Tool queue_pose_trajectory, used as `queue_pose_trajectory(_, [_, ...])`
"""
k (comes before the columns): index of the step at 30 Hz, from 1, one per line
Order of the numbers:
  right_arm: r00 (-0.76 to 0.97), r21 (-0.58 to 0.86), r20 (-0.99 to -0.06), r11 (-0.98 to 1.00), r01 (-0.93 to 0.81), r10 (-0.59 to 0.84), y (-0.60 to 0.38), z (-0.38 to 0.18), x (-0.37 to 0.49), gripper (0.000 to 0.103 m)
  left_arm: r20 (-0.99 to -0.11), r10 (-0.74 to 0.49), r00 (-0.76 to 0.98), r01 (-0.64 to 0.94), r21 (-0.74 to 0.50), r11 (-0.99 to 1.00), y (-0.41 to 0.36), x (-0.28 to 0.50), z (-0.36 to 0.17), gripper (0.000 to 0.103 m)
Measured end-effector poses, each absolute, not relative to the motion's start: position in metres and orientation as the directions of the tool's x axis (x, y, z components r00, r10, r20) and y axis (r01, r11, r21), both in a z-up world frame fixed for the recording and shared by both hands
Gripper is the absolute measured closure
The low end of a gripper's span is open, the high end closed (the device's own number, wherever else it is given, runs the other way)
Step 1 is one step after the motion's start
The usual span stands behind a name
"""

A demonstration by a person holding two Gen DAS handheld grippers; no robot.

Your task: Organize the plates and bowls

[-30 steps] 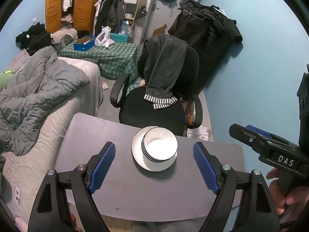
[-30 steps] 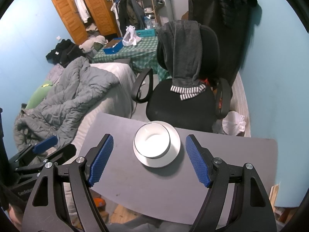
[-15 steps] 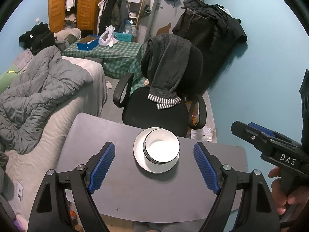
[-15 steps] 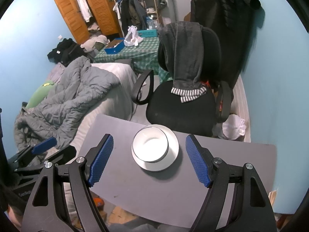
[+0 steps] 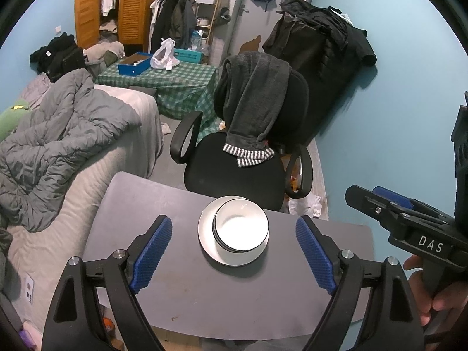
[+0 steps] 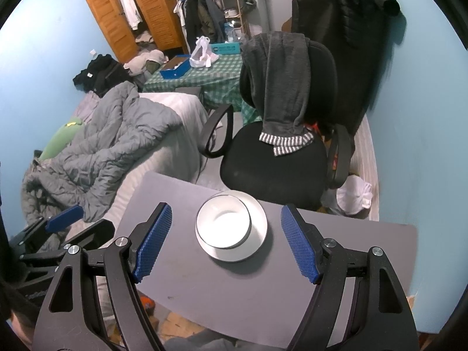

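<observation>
A stack of white bowls sits on a white plate near the far edge of the grey table. My left gripper hangs above the table in front of the stack, open, with nothing between its blue pads. The right gripper is likewise open and empty, held back from the stack. In the left wrist view the right gripper's body shows at the right edge, held by a hand. The left gripper's fingertips show at the left of the right wrist view.
A black office chair draped with a dark garment stands just beyond the table. A bed with a grey duvet lies left. A blue wall runs along the right. A checked table is further back.
The left wrist view has shifted a little, so the stack sits slightly lower and more centred between its pads. Both grippers stay open; the bowls and plate have not moved.
</observation>
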State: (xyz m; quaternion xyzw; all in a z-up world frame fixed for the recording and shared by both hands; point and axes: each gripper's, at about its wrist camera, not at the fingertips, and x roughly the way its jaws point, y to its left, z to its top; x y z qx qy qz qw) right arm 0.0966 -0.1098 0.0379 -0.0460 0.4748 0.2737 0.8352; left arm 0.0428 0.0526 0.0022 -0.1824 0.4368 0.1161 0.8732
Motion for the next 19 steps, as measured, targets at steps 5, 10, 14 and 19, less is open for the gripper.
queue_pose_trajectory(5, [0.396,0.188,-0.817,0.843,-0.504,0.419,-0.11,0.038,0.097,0.027,-0.807,0.046,0.589,-0.364,-0.214,0.907,0.052,0.043,0.002,0.015])
queue_pose_trajectory(10, [0.394,0.188,-0.818,0.842,-0.505,0.419,-0.109,0.038,0.097,0.027,-0.806,0.052,0.59,-0.358,-0.203,0.911,0.048,0.043,0.002,0.015])
queue_pose_trajectory(14, [0.393,0.187,-0.819,0.842,-0.506,0.418,-0.108,0.037,0.096,0.027,-0.806,0.055,0.59,-0.356,-0.199,0.913,0.043,0.039,-0.001,0.015])
queue_pose_trajectory(19, [0.391,0.189,-0.821,0.844,-0.502,0.417,-0.107,0.038,0.095,0.027,-0.806,0.057,0.59,-0.353,-0.194,0.915,0.041,0.04,-0.001,0.015])
